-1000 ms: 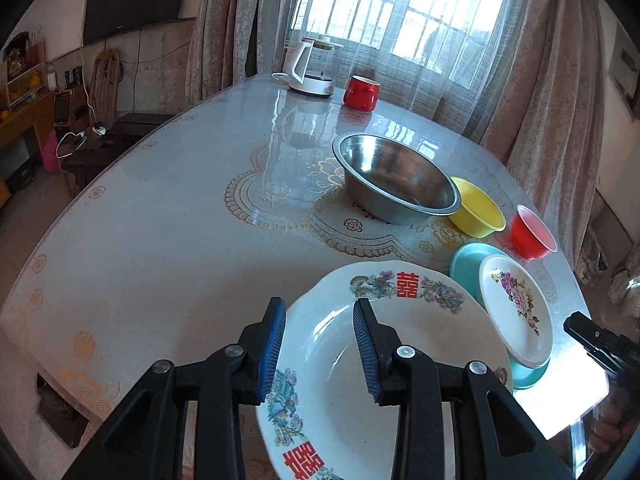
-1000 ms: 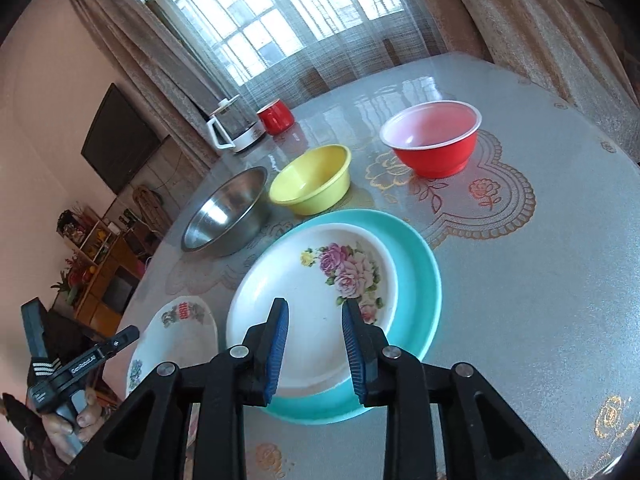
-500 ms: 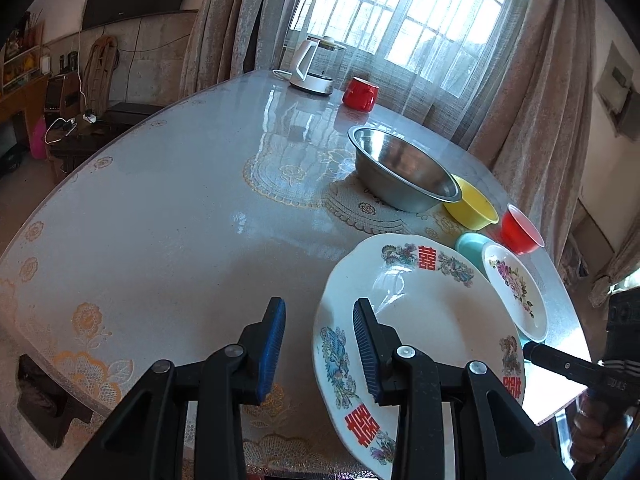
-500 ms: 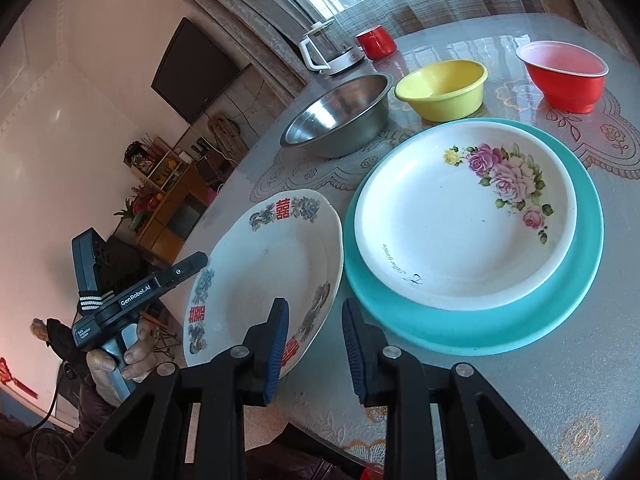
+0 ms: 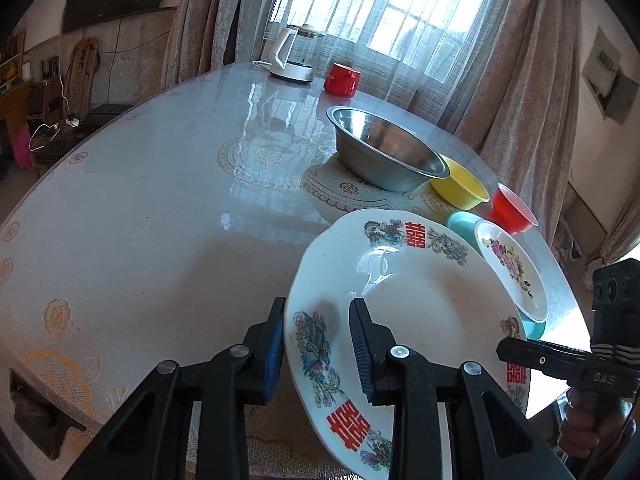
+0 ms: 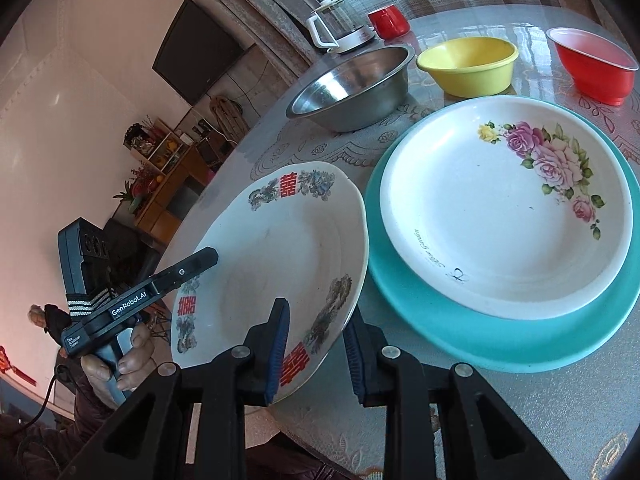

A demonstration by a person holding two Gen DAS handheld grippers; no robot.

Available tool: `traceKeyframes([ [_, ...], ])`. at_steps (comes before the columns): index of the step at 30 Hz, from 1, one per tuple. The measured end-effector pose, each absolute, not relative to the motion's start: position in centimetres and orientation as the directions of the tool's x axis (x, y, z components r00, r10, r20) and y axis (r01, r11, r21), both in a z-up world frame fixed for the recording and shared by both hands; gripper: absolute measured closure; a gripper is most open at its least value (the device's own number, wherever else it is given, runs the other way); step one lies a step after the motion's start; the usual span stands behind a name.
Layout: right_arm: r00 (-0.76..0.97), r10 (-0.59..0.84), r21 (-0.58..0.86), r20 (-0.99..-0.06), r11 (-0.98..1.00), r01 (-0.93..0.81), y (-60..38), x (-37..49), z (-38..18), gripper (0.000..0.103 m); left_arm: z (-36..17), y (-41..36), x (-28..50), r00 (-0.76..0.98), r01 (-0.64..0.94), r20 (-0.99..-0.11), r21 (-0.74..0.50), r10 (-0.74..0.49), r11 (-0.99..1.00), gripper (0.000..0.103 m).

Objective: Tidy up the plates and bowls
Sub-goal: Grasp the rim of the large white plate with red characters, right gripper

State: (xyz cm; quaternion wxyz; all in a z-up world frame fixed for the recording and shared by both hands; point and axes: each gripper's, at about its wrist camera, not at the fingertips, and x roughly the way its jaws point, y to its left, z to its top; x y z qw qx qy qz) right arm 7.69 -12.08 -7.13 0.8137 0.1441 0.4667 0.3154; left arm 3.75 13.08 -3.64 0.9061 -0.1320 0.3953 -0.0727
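Note:
A white plate with red characters and birds [image 5: 416, 312] lies at the table's near edge; it also shows in the right wrist view [image 6: 280, 252]. My left gripper [image 5: 316, 340] is open and straddles its left rim. My right gripper [image 6: 316, 344] is open and straddles its rim on the opposite side. A white rose plate [image 6: 508, 208] rests on a teal plate [image 6: 500, 340] just right of it. A steel bowl [image 5: 384, 152], a yellow bowl [image 5: 460, 184] and a red bowl [image 5: 512, 208] stand behind in a row.
A white kettle [image 5: 292, 56] and a red mug [image 5: 340, 80] stand at the far side by the window. The table edge [image 5: 52, 396] runs close below the plate. A shelf and TV are off to the left.
Both grippers have closed in on the red-character plate from opposite sides, each now with its fingers around the rim. The right gripper has swung left, away from the rose plate.

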Motion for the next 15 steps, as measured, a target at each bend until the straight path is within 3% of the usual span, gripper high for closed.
traceKeyframes([
  [10,0.436,0.527,0.338,-0.730,0.832,-0.440,-9.8,6.7,-7.1,0.077,-3.4,12.5,3.4,0.710,0.017,-0.684,-0.220,-0.167,0.975,0.073],
  [15,0.444,0.527,0.331,-0.724,0.831,-0.446,-10.1,6.4,-7.0,0.077,-3.4,12.5,2.9,0.720,0.020,-0.677,-0.201,-0.154,0.979,0.073],
])
